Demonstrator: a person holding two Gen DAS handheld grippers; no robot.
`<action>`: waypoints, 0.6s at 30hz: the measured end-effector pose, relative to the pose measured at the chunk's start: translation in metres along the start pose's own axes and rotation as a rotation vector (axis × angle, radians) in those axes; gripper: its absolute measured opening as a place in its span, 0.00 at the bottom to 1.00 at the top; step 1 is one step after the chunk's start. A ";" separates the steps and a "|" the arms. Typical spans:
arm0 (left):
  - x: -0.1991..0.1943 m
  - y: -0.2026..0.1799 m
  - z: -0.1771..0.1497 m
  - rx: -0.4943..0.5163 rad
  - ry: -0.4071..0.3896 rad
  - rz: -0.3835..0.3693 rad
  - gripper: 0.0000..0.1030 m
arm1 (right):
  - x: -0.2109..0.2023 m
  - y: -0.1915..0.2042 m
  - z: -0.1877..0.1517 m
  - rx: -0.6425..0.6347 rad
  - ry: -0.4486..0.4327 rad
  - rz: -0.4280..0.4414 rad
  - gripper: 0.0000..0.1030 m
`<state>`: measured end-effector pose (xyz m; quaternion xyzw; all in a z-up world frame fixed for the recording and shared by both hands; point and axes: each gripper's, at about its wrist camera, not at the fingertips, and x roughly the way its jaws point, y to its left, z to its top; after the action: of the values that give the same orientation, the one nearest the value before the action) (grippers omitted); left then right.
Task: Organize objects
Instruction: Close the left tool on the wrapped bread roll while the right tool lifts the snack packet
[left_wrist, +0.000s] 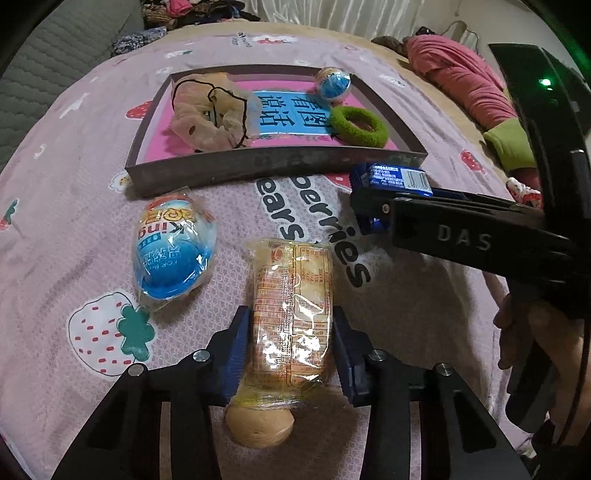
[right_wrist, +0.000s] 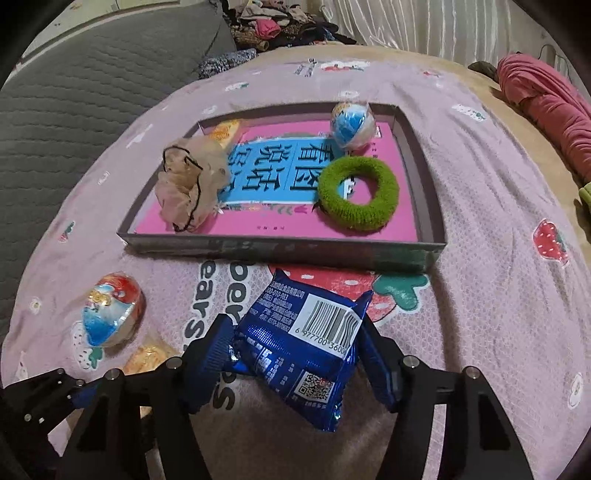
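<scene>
My left gripper has its jaws clenched on a clear-wrapped bread roll lying on the bed's pink sheet. My right gripper grasps a blue snack packet just before the shallow box.

Two fisheye views, each looking steeply down along its own gripper's two black fingers, close above a pink strawberry-print bedsheet. The left view sits just left of the right one. Both share the shallow grey cardboard tray lying beyond the jaws, well ahead of the fingertips.
</scene>
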<state>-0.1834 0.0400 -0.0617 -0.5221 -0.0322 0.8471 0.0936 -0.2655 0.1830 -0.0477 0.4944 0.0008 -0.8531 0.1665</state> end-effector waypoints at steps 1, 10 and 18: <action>-0.001 0.000 0.000 0.001 -0.004 -0.001 0.42 | -0.002 0.000 0.000 0.002 -0.002 0.006 0.65; -0.012 0.000 0.001 -0.001 -0.028 -0.010 0.42 | -0.016 0.004 -0.007 -0.011 -0.013 0.025 0.65; -0.025 0.001 0.001 -0.006 -0.060 -0.020 0.42 | -0.034 0.004 -0.007 -0.012 -0.044 0.027 0.65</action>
<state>-0.1735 0.0344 -0.0391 -0.4961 -0.0428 0.8614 0.0997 -0.2424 0.1901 -0.0218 0.4743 -0.0045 -0.8615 0.1811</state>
